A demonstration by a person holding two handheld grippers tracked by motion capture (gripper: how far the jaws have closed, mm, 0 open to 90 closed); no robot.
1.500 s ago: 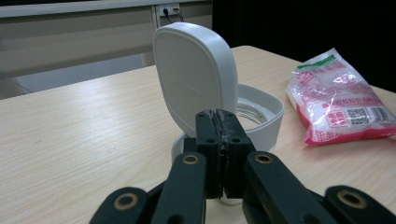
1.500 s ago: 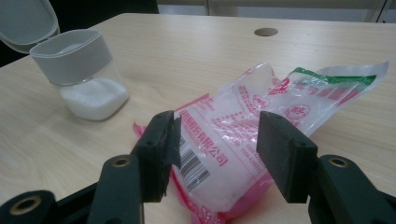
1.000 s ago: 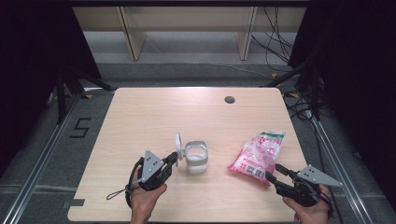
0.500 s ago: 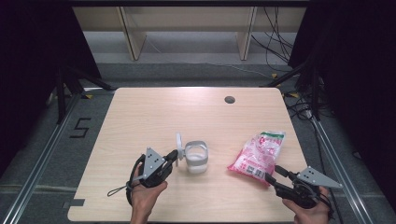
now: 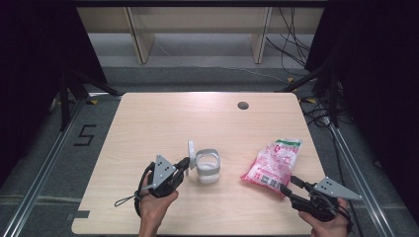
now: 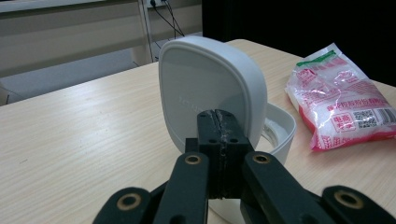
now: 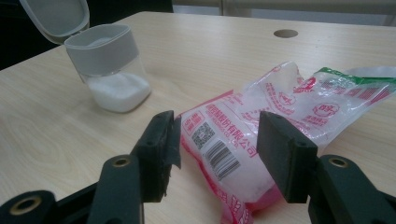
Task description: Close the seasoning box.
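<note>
Left gripper point(image 5: 184, 165) pressed together at jar lid point(image 6: 210, 88), right gripper point(image 7: 215, 149) spread around pink bag point(image 7: 261, 135)

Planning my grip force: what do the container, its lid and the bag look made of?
Container: clear hard plastic, probably; white grains show through, grey matte collar. Lid: white matte plastic, smooth moulded. Bag: thin glossy plastic film, crinkled and printed.

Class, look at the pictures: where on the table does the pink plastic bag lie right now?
In the high view the pink plastic bag lies on the table's right side, right of the open jar, its near end just ahead of the right tongs.
</note>
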